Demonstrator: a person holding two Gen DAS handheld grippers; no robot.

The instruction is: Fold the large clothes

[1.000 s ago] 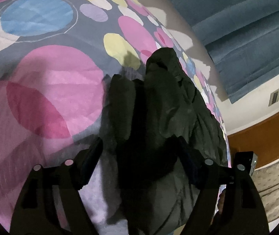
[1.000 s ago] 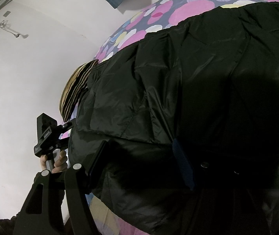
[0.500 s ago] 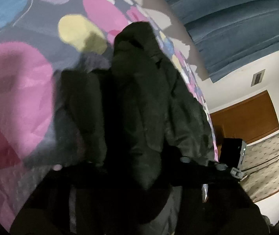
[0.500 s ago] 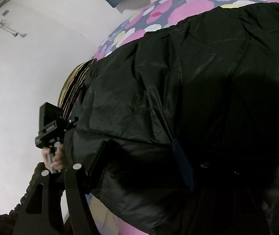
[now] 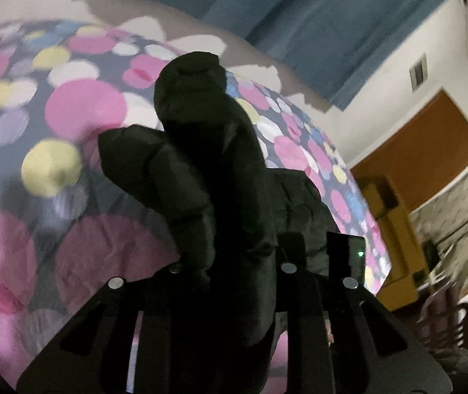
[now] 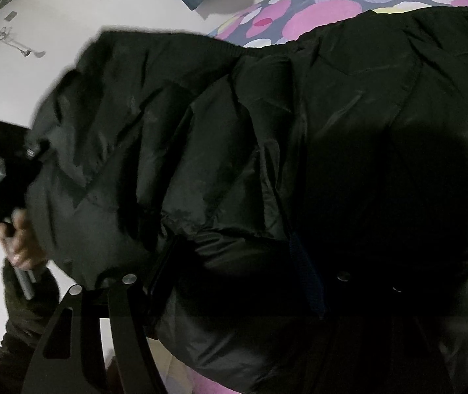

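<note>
Fingers of the left gripper (image 5: 230,262) were clamped on a bunched edge of the black puffer jacket (image 5: 207,170), raised, probably to carry it over as a fold. Those of the right gripper (image 6: 234,272) pinched the jacket where it lay on the polka-dot bedspread (image 5: 79,105). Beyond hung a blue curtain (image 5: 299,10), beside a wooden door (image 5: 424,151).

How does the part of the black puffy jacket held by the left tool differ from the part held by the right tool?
The left tool lifts a narrow, bunched part of the black puffy jacket above the spotted bedcover. The right tool holds a broad, flatter part. Both tools are shut on fabric.
</note>
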